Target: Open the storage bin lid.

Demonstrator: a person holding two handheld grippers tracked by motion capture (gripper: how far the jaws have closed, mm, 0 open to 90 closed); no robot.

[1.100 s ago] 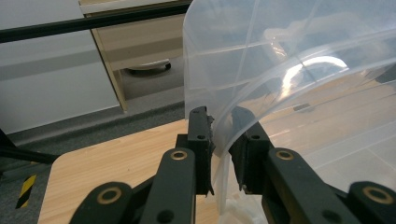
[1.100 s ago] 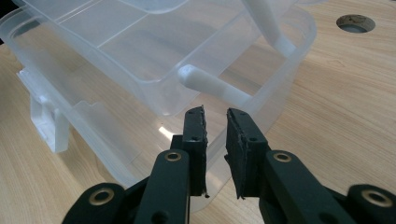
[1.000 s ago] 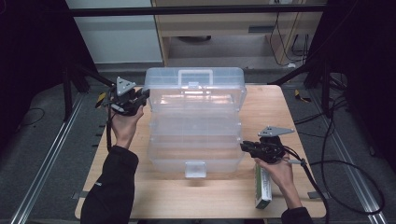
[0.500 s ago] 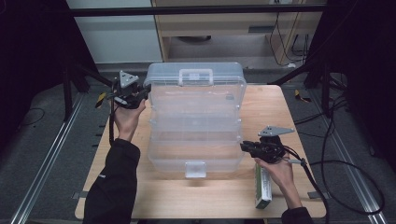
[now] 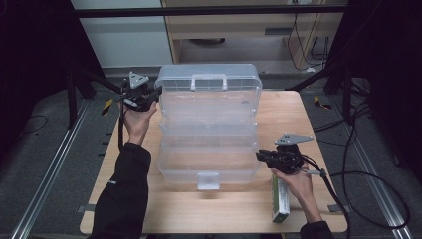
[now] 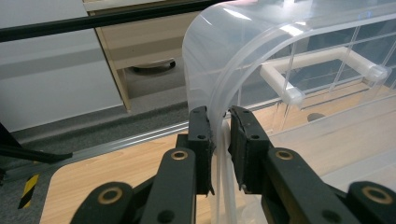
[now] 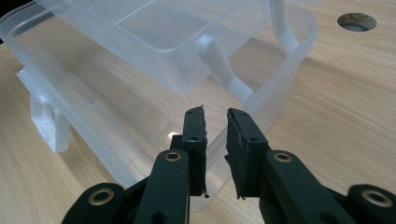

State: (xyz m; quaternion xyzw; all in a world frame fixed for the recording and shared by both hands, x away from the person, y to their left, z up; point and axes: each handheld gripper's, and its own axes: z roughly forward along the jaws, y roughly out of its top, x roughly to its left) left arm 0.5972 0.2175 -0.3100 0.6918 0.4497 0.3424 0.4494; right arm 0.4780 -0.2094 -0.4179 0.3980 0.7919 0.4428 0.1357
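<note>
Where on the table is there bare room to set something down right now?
Bare wood lies along the table front edge, between the clear storage box and the near side, and on the far right corner beyond the right gripper. It is crowded front right, where a green carton lies by the hand.

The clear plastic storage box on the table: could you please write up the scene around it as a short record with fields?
Box: clear plastic storage box, tiers stepped open on the wooden table
Lid: lid raised at the far side, white handle on it
Left gripper: left gripper, jaws astride the lid's edge
Right gripper: right gripper, jaws slightly apart, empty, beside the box's lowest tier
Other item: green and white carton under the right hand
</note>
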